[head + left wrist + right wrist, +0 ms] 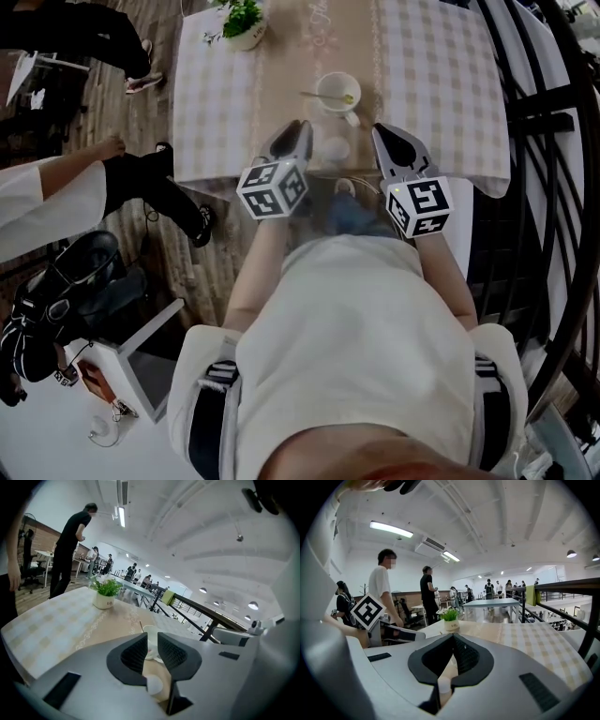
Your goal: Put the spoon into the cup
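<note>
On the table with its checked cloth and beige runner (431, 75), the white ceramic cup (337, 91) stands on the runner. The thin spoon (317, 95) rests in it, handle out to the left. The left gripper (298, 127) hangs at the near edge, its jaws a narrow slot apart and empty. The right gripper (389, 131) is beside it, jaws tip to tip. A small pale disc (336, 148) lies between the grippers, near the cup. A green potted plant (244, 21) stands farther off.

Glossy cup (337, 92), matt cloth tablecloth (441, 84)

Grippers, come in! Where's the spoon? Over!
Left gripper jaws slightly apart, right gripper shut, both empty. Spoon looks in cup already. Small white round thing short of cup.
</note>
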The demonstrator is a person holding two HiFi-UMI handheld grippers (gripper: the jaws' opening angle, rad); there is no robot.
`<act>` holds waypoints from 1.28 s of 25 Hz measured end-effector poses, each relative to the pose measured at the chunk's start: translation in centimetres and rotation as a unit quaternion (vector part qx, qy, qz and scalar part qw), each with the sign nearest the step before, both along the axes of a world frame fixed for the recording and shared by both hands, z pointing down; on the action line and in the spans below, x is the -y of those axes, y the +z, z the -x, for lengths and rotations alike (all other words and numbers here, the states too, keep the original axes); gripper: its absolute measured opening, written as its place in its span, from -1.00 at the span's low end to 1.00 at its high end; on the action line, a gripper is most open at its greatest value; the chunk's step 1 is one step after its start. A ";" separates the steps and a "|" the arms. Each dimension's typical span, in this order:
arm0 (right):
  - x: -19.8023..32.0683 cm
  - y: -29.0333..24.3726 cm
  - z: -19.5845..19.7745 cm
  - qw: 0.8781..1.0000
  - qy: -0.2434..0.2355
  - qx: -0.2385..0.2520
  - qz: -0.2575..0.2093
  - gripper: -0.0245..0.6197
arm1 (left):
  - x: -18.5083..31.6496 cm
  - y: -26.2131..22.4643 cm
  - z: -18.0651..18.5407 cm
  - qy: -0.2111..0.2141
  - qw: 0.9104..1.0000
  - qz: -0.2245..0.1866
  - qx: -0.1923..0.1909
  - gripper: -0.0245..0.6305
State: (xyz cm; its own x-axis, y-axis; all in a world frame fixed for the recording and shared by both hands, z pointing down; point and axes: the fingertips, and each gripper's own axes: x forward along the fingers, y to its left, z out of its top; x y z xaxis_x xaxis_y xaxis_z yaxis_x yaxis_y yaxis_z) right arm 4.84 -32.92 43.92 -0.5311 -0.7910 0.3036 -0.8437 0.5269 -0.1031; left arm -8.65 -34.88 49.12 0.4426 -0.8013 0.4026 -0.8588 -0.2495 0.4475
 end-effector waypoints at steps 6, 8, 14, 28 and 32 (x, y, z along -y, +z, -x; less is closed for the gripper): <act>-5.2 0.7 0.5 1.000 -0.009 -0.003 -0.018 -0.92 | -5.2 -0.2 0.6 -0.019 0.999 -0.031 0.000 -0.84; -6.5 0.7 0.5 1.000 -0.011 -0.002 -0.020 -0.92 | -6.6 -0.6 0.7 -0.024 0.999 -0.037 -0.003 -0.85; -7.6 0.7 1.4 0.999 -0.010 -0.005 -0.033 -0.92 | -7.9 -1.3 2.2 -0.031 0.998 -0.058 -0.009 -0.89; -12.7 0.2 2.7 0.999 -0.027 -0.003 -0.040 -0.92 | -14.1 -3.2 3.1 -0.027 0.996 -0.083 0.010 -0.92; -13.8 -0.1 3.0 0.998 -0.040 -0.002 -0.047 -0.92 | -15.4 -3.5 3.1 -0.031 0.996 -0.087 0.008 -0.92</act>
State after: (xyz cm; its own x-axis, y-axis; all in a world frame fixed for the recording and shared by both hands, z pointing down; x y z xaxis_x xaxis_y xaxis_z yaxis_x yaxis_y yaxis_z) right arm 1.81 -19.15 43.85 -0.5920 -0.7714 0.2332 -0.7992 0.5992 -0.0470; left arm -11.80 -19.48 45.64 0.3848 -0.8850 0.2621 -0.8818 -0.2687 0.3875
